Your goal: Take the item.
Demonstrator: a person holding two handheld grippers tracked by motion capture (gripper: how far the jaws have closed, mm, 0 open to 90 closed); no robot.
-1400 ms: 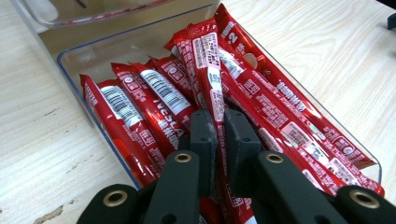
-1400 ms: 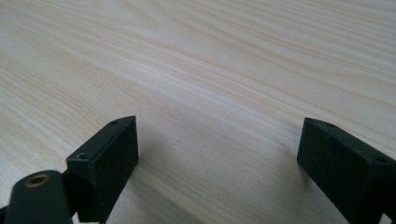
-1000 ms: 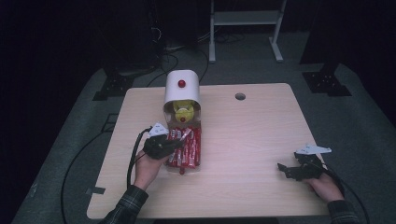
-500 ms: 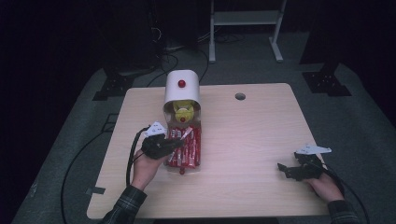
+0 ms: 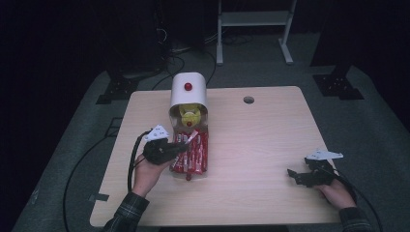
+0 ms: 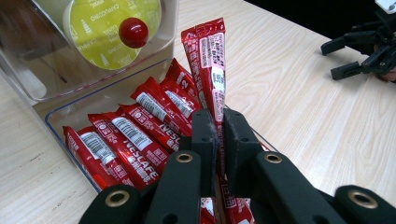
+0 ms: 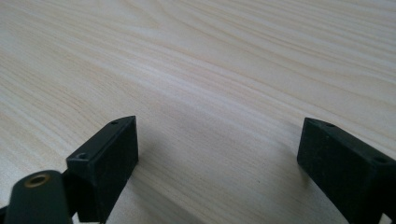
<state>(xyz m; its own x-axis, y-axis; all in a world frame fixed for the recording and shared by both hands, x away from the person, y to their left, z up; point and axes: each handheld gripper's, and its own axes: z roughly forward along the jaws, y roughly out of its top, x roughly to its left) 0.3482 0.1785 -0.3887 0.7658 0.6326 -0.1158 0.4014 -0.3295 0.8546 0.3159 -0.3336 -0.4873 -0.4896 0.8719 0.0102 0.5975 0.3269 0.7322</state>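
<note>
My left gripper (image 6: pixel 215 128) pinches one red foil coffee stick (image 6: pixel 208 60) upright above the clear plastic tray (image 6: pixel 70 109) of matching sticks. At twelve o'clock, the white dispenser (image 5: pixel 188 88) with a red knob. My right gripper (image 5: pixel 300 176), jaws spread, rests on the pale wooden table (image 7: pixel 224 56) at four o'clock; only the high view shows both.

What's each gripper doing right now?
Left gripper: shut on a red Nescafe stick over the clear tray.
Right gripper: open, empty.
</note>
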